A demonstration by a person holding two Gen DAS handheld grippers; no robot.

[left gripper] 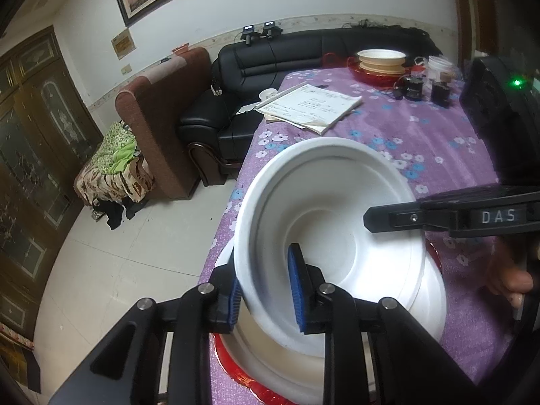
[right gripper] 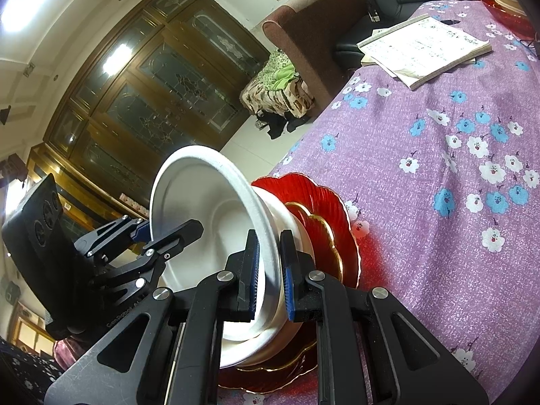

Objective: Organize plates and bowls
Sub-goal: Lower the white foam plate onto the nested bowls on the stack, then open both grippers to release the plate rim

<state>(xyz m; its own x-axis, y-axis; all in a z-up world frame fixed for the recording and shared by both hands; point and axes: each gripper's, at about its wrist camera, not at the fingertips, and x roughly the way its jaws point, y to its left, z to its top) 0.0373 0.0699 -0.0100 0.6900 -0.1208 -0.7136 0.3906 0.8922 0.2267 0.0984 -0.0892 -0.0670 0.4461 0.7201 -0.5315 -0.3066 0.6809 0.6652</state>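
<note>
A white bowl [left gripper: 324, 202] [right gripper: 202, 209] is held tilted over a stack near the table's front edge: another white bowl [left gripper: 432, 300] [right gripper: 287, 222] resting on red scalloped plates [right gripper: 324, 209] [left gripper: 236, 368]. My left gripper [left gripper: 266, 300] [right gripper: 148, 236] is shut on the upper bowl's near rim, blue pads on either side. My right gripper [right gripper: 270, 276] is shut on the opposite rim; in the left wrist view one of its fingers [left gripper: 391, 219] reaches over the bowl from the right.
The table has a purple flowered cloth [left gripper: 405, 128] [right gripper: 438, 155]. An open notebook [left gripper: 310, 106] [right gripper: 425, 47] lies further back. A red dish with cream bowls [left gripper: 381, 62] and small jars [left gripper: 435, 81] stand at the far end. Sofas and floor lie left of the table.
</note>
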